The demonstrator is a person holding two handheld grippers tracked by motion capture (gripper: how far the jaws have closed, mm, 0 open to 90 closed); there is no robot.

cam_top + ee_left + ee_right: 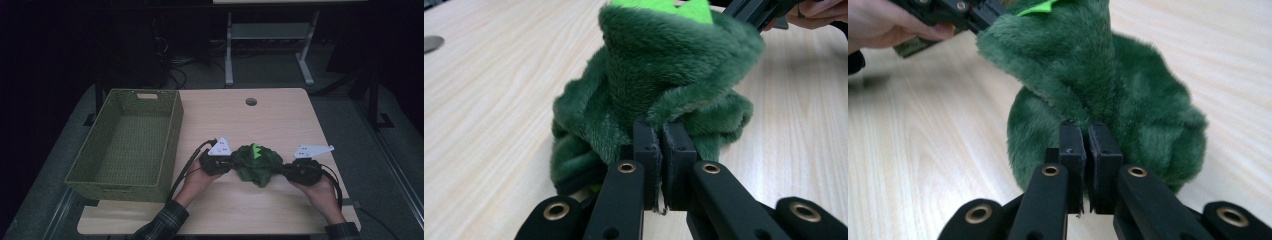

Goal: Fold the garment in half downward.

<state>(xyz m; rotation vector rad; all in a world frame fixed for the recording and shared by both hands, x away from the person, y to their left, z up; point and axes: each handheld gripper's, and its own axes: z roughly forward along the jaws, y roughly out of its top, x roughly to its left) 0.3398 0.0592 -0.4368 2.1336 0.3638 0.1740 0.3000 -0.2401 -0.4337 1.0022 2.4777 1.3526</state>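
bare table [280,120] ahead, basket [127,145] leftward

From the high view I cannot make out either gripper's fingers, buried where they meet the green plush toy [258,164]. In the left gripper view the toy's bright green spikes [659,6] are cut off by the top edge. Beyond the toy, the other hand [883,22] is cropped at the right gripper view's top corner.

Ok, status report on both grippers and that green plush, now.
Left gripper and right gripper shut on green plush, one each side. Plush bunched between them over table. Basket left, path unobstructed.
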